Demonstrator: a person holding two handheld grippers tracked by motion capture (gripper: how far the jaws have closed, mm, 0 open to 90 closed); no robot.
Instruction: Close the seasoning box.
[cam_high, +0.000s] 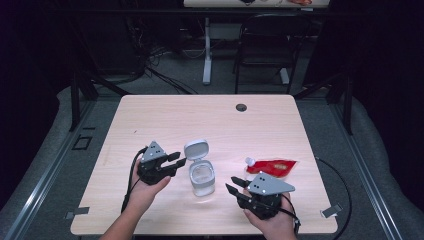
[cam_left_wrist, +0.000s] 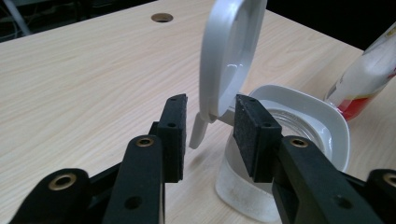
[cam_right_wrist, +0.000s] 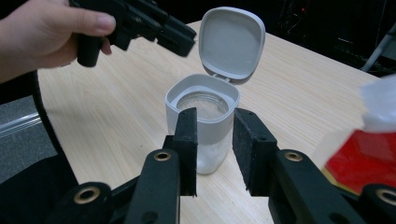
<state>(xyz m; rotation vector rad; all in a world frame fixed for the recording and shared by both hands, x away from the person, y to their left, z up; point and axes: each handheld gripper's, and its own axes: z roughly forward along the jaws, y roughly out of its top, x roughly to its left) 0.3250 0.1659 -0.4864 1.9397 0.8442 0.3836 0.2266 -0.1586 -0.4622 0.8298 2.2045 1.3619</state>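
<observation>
Now my left tongs (cam_high: 176, 159) gape beside the jar (cam_high: 202, 178), touching nothing. Its lid (cam_high: 196, 149) stands up. My right tongs (cam_high: 233, 184) gape near the jar too, empty.

The far half of the surface (cam_high: 210, 115) lies open; nearer, the jar (cam_high: 202, 179) with raised lid (cam_high: 195, 149) stands between both claws, the pouch (cam_high: 272, 166) just right.
</observation>
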